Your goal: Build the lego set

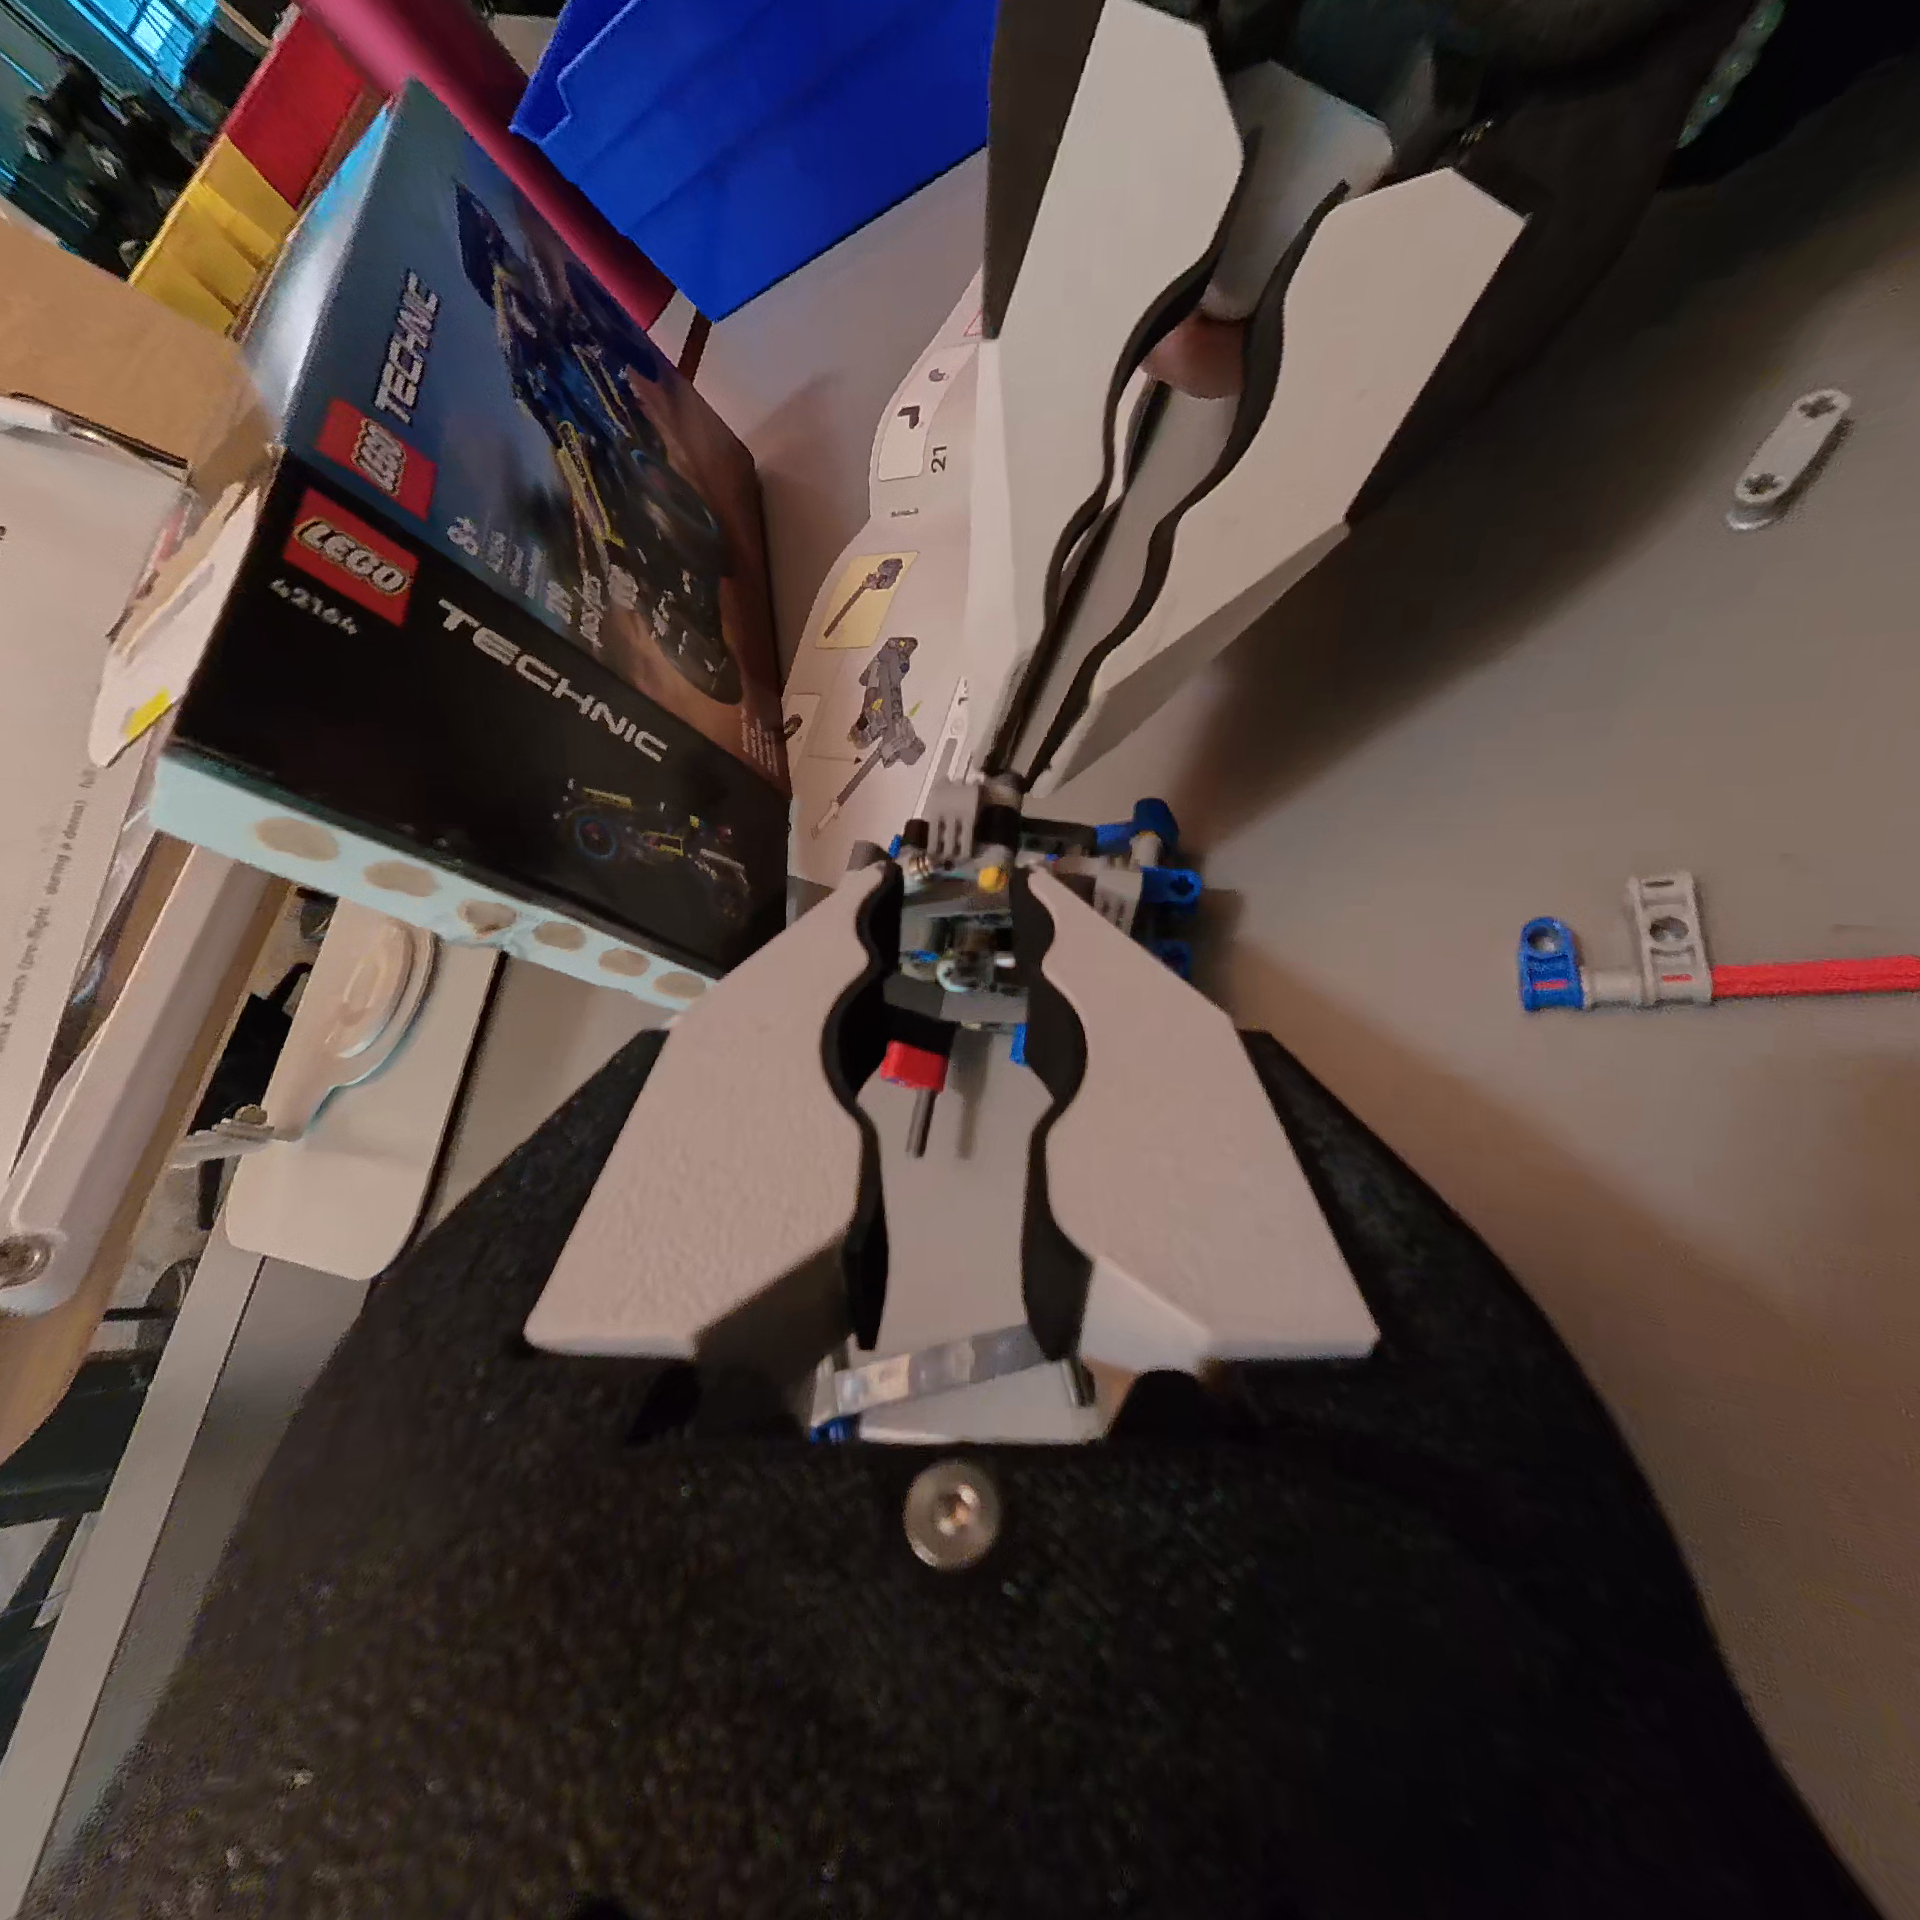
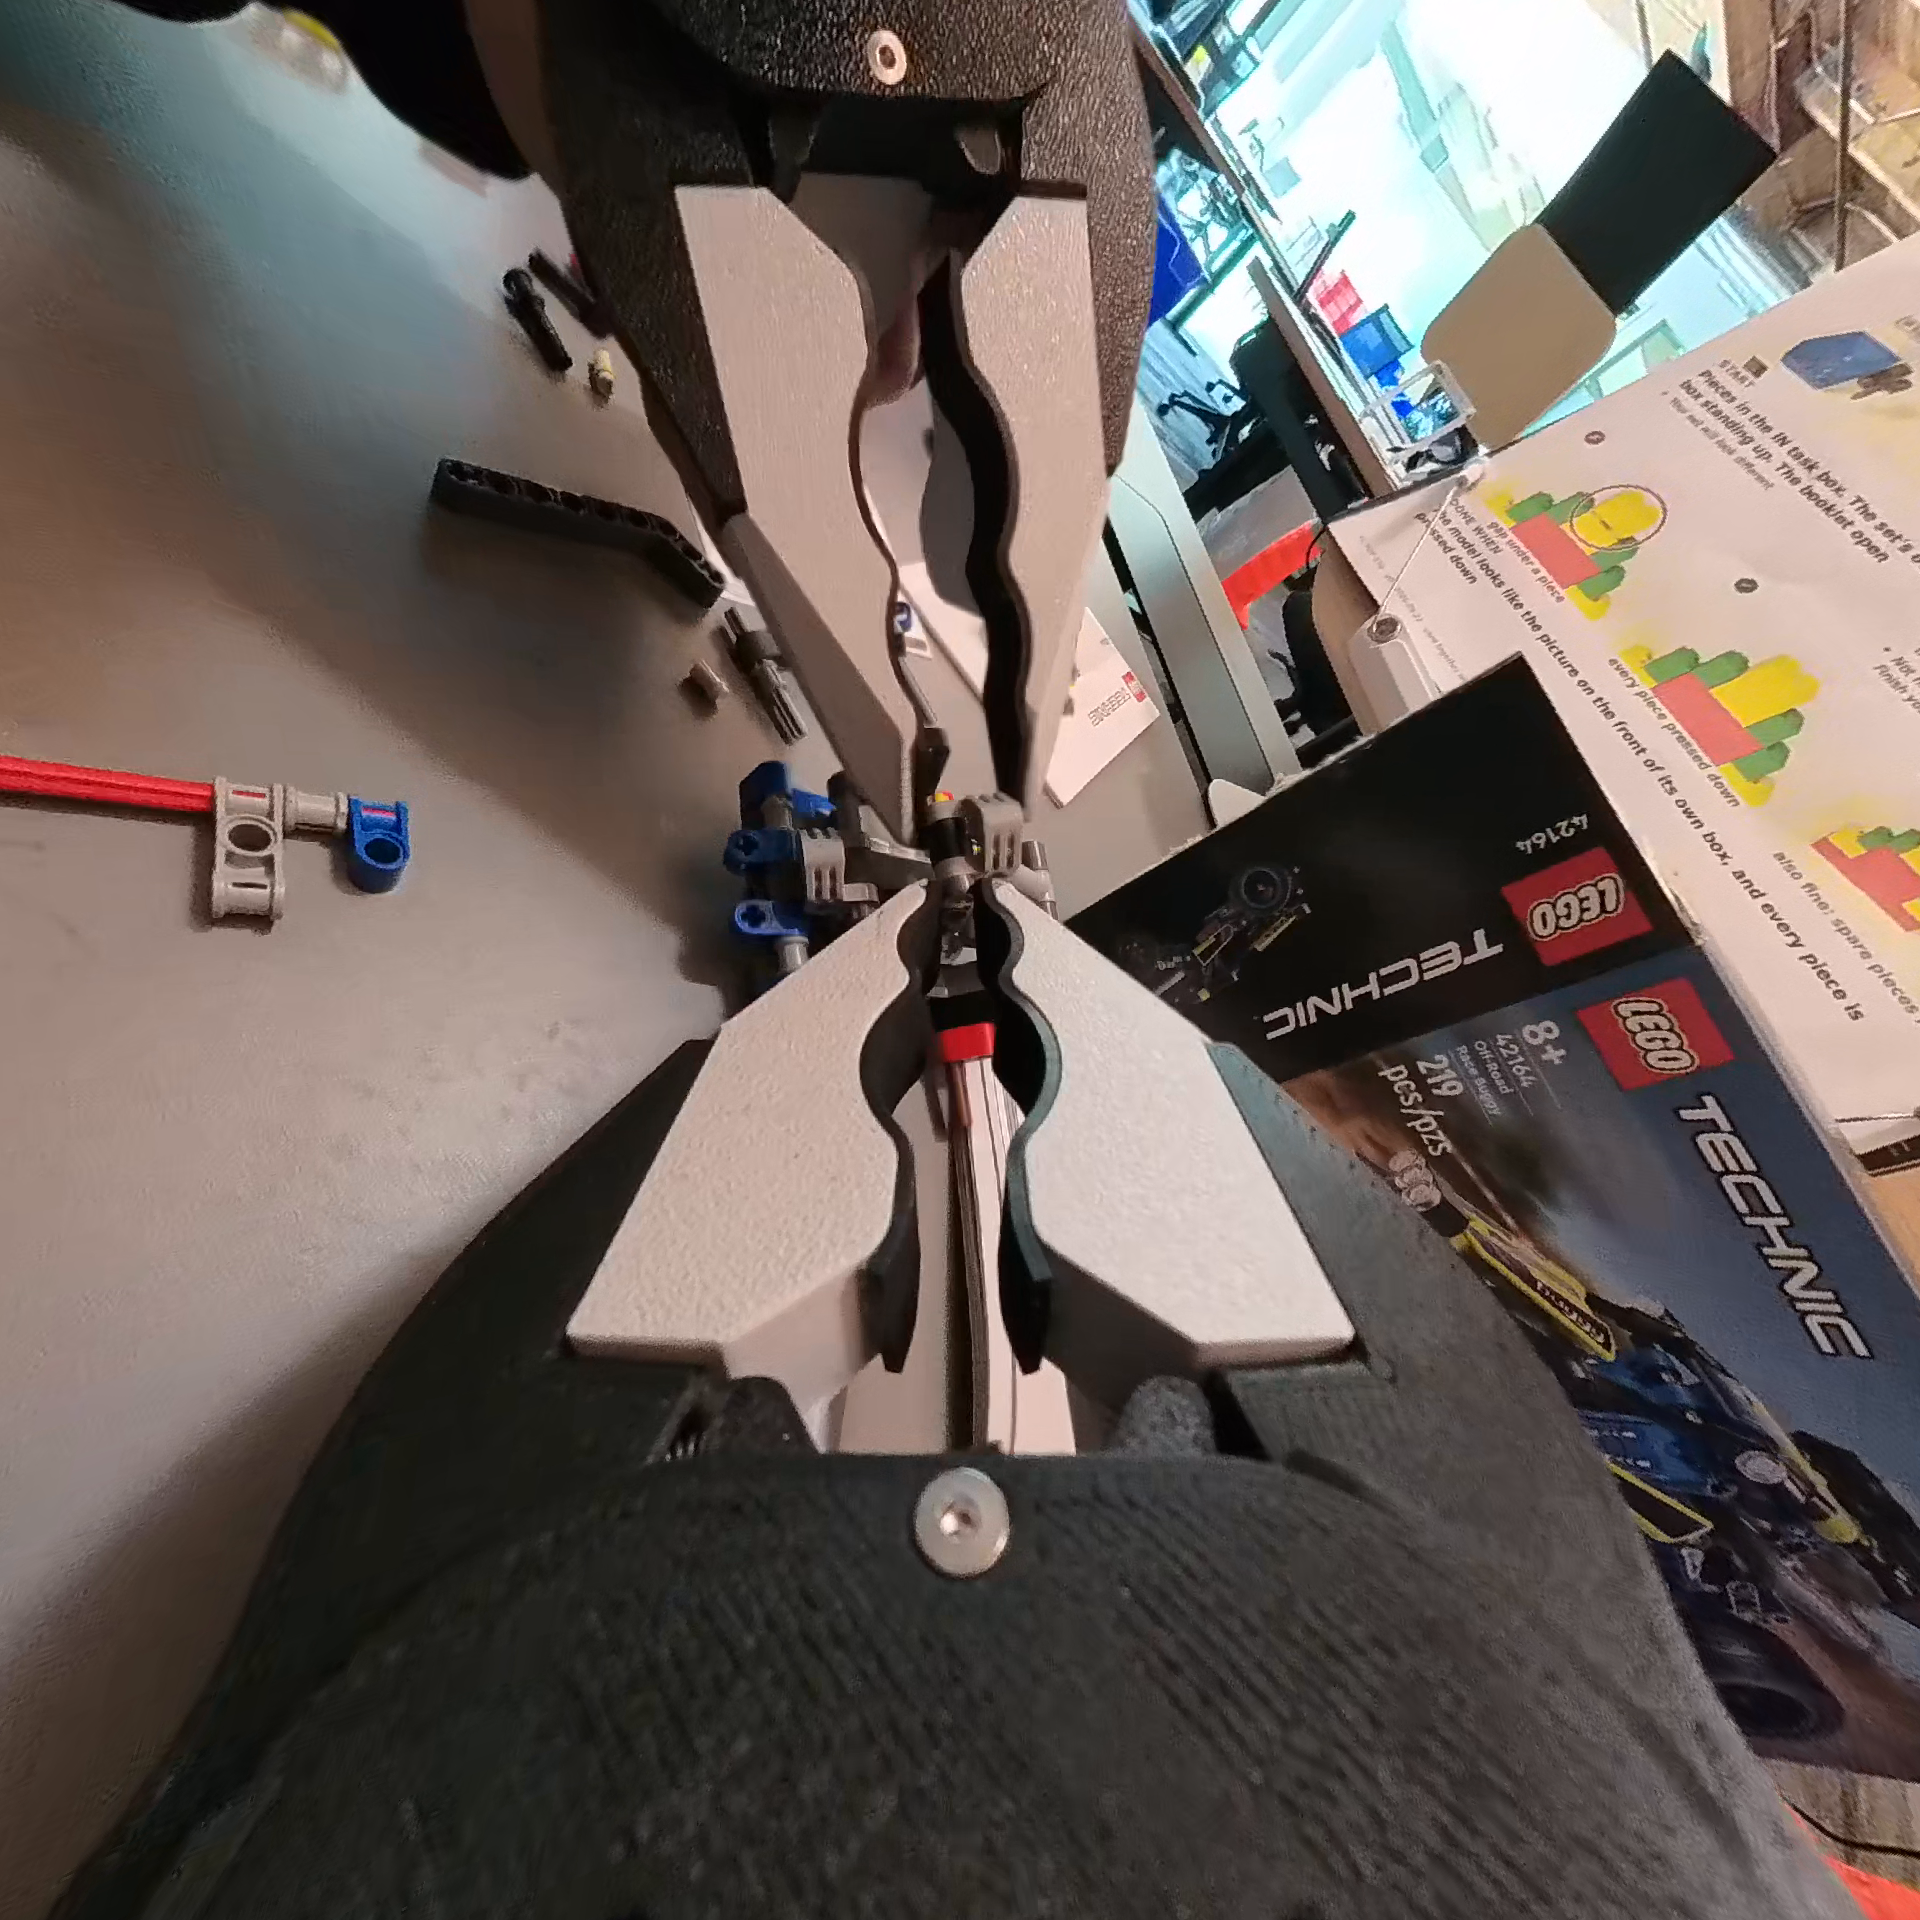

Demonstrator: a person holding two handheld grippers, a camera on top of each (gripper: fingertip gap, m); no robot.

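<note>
A small grey, black and blue brick assembly [image 1: 966, 951] sits low over the grey table [image 1: 1558, 727], between the two grippers, which face each other. My left gripper [image 1: 961, 894] is shut on its body, one pad on each side. A red bush on a black axle [image 1: 912, 1065] lies between the fingers behind the tips. My right gripper [image 1: 997, 777] comes in from the far side and pinches the assembly's top end. In the right wrist view the right gripper [image 2: 958, 896] is shut on a thin dark part of the assembly [image 2: 831, 852]. The left gripper [image 2: 961, 784] is opposite.
A dark toy-set box [image 1: 488, 582] lies just left of the assembly, with an open instruction booklet [image 1: 883, 582] behind it. A grey-blue connector on a red axle [image 1: 1621, 956] and a grey link [image 1: 1787, 457] lie to the right. A black bent beam [image 2: 582, 530] and pins [image 2: 758, 665] lie farther off. My left and right fingertips are right by each other. From either gripper's tips it is about 15 cm to the grey link [image 1: 1787, 457].
</note>
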